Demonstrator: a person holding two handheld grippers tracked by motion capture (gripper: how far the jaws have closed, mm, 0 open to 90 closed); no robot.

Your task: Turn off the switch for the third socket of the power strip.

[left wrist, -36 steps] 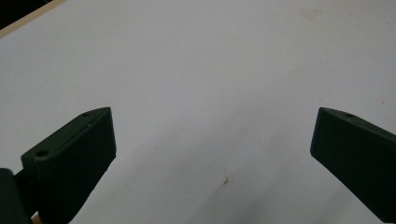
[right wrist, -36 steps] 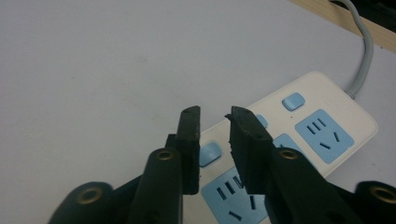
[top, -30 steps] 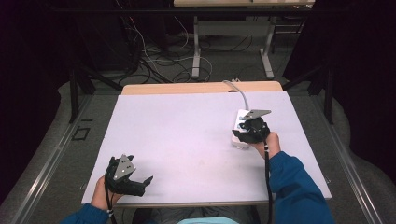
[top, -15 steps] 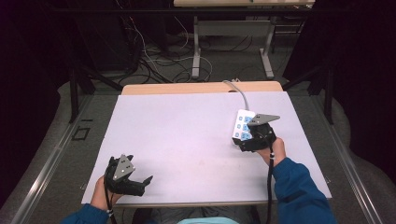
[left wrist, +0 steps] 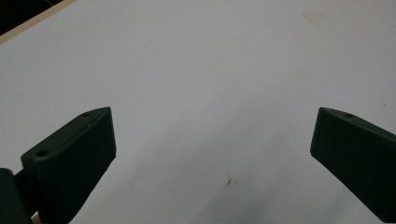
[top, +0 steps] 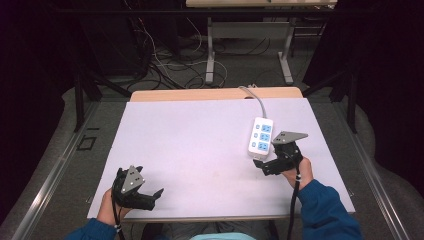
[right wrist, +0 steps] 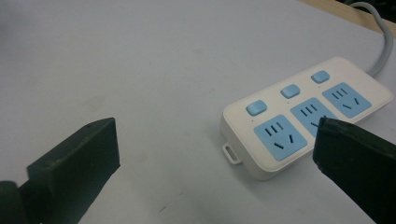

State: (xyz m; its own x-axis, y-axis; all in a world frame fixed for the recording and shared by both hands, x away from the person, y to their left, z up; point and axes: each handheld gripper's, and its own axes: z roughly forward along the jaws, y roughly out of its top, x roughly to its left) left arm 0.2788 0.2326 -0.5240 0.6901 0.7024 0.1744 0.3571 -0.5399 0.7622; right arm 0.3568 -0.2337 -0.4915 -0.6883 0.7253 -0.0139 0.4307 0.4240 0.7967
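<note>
Right gripper [top: 263, 166] is backing off toward five o'clock with jaws just opened wide and empty, leaving the power strip [top: 261, 135] flat at the table's [top: 190, 145] two o'clock, probably placed.

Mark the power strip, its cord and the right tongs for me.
Power strip [top: 262, 135]: high view, on its middle socket.
Cord [top: 256, 99]: high view, on the grey bend behind the strip.
Right tongs [top: 264, 166]: high view, midway between the open tips.
</note>
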